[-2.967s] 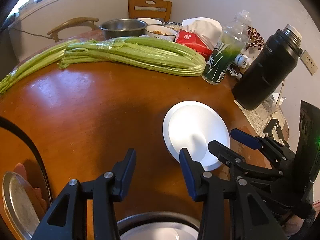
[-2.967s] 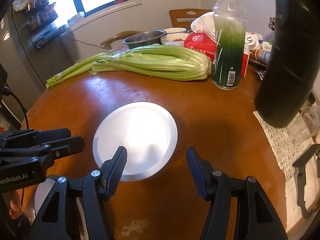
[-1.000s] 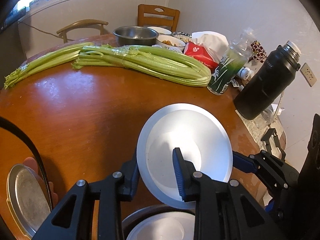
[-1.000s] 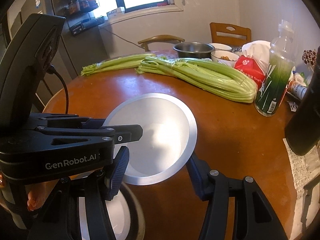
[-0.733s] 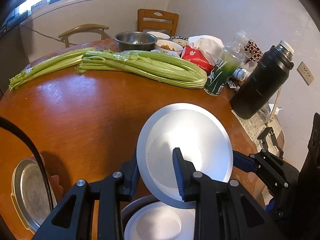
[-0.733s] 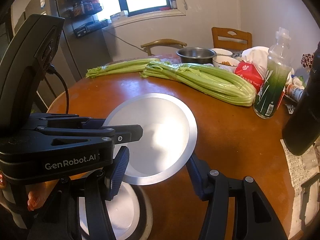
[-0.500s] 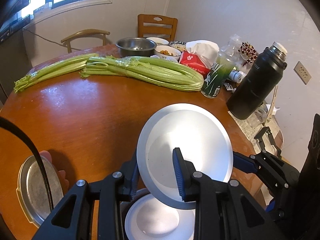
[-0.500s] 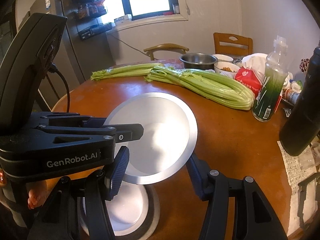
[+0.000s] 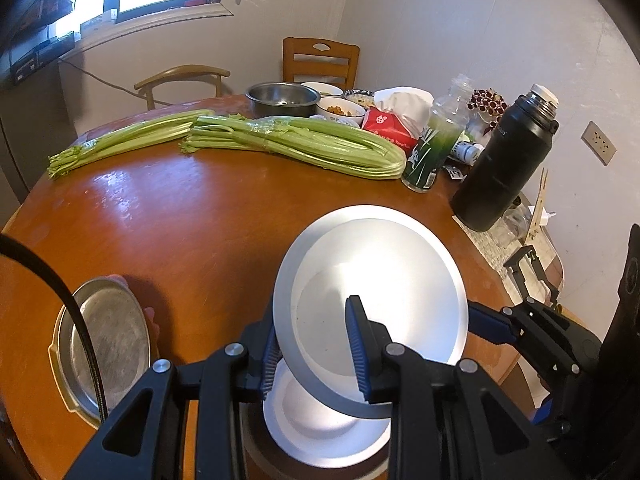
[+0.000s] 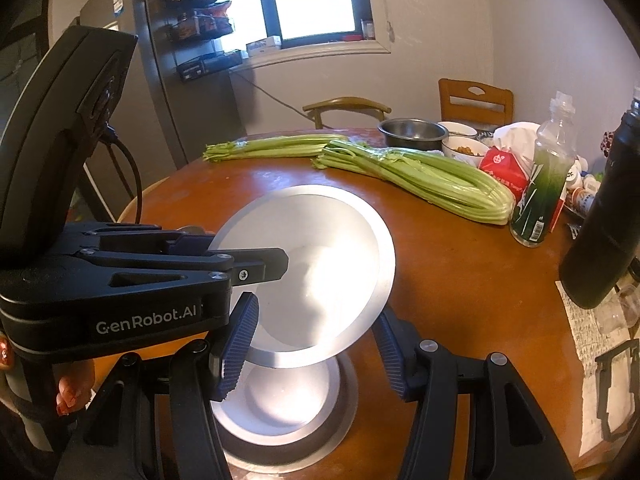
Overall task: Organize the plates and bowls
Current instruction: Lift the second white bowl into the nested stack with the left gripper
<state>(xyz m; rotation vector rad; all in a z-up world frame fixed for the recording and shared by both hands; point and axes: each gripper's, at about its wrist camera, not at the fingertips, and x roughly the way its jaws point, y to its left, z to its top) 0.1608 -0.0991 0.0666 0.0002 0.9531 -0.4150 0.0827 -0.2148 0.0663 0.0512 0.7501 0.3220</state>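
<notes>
My left gripper (image 9: 316, 350) is shut on the near rim of a round silver plate (image 9: 384, 292) and holds it tilted in the air; the same plate shows in the right wrist view (image 10: 320, 264). Below it, at the table's near edge, a white plate (image 9: 320, 424) lies inside a shallow metal dish (image 10: 344, 396). My right gripper (image 10: 316, 350) is open, its fingers on either side of the held plate's lower edge, not touching it. A metal pan (image 9: 108, 344) lies at the near left.
On the round wooden table (image 9: 180, 220) lie two celery bunches (image 9: 296, 144), a steel bowl (image 9: 282, 98), small food bowls, a red tissue pack (image 9: 388, 128), a green bottle (image 9: 436, 152) and a black flask (image 9: 504, 168). Two chairs stand behind.
My left gripper closed on the silver plate's rim and lifted it off the table, up and back over the white plate. My right gripper stayed open and rose alongside.
</notes>
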